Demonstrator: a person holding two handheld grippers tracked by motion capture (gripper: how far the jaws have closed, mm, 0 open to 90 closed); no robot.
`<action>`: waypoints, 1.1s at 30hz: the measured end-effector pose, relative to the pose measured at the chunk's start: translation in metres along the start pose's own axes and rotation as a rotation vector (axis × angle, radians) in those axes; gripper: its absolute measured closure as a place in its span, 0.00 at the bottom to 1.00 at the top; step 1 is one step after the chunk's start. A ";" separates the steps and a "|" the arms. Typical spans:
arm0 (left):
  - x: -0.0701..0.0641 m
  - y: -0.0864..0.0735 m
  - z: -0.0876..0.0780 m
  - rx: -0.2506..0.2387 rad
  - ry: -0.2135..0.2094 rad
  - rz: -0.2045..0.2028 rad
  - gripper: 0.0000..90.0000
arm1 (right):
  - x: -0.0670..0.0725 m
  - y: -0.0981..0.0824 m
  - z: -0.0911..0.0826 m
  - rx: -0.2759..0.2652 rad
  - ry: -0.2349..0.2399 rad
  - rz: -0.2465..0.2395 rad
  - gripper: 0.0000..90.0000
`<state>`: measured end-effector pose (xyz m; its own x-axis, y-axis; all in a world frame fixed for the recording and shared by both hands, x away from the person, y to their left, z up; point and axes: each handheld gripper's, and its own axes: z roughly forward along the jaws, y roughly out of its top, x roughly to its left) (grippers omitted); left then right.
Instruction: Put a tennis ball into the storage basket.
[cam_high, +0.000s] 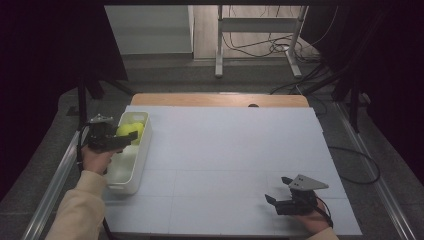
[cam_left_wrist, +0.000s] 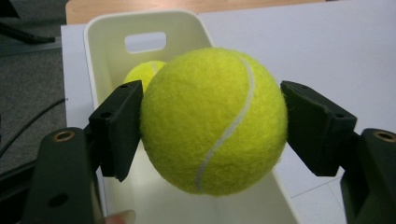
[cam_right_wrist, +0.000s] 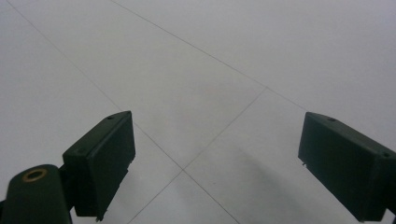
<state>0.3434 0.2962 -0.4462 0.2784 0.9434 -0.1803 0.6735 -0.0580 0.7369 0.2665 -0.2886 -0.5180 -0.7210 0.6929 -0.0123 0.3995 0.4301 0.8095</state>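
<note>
Item 1, left gripper (cam_high: 131, 139): at 9 o'clock on the surface (cam_high: 230, 165) in the high view, held over the far half of the bin (cam_high: 135, 172); its jaws are clamped on a tennis ball (cam_left_wrist: 214, 120), one pad pressed to each side. In the left gripper view the ball hangs above the bin's open channel, clear of the floor of the bin

Item 2, tennis ball: yellow-green felt with a white curved seam running from 1 o'clock down to 6 o'clock across its face; gripped at 9 and 3 o'clock by the black pads

Item 3, second ball (cam_left_wrist: 142, 74): same yellow-green, lying inside the bin at its far end, at 11 o'clock from the held ball and partly hidden behind it and the left pad

Item 4, bin: long, white, narrow plastic, with a slot handle (cam_left_wrist: 145, 41) cut in the far end wall; stands along the left edge of the surface, long side running 12 to 6 o'clock

Item 5, right gripper (cam_high: 278, 190): at 5 o'clock on the surface, well apart from the bin, low over it; jaws spread wide with nothing between them, bare white panels and their seams beneath in the right gripper view

Item 6, surface: white board, seamed into panels, on a wooden top
</note>
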 end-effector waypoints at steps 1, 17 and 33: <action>0.000 0.000 0.001 0.009 0.003 0.002 0.29 | 0.000 0.000 0.000 0.000 0.000 0.000 0.12; 0.001 -0.002 0.000 0.020 0.028 0.027 0.24 | 0.000 0.000 0.000 0.001 0.001 -0.002 0.12; -0.022 -0.003 -0.020 -0.066 -0.089 0.094 0.14 | -0.001 -0.001 -0.001 -0.007 0.003 0.005 0.12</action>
<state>0.3219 0.2826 -0.4314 0.3997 0.9020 -0.1634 0.5961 -0.1204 0.7938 0.2663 -0.2904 -0.5176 -0.7203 0.6936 -0.0063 0.3993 0.4220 0.8139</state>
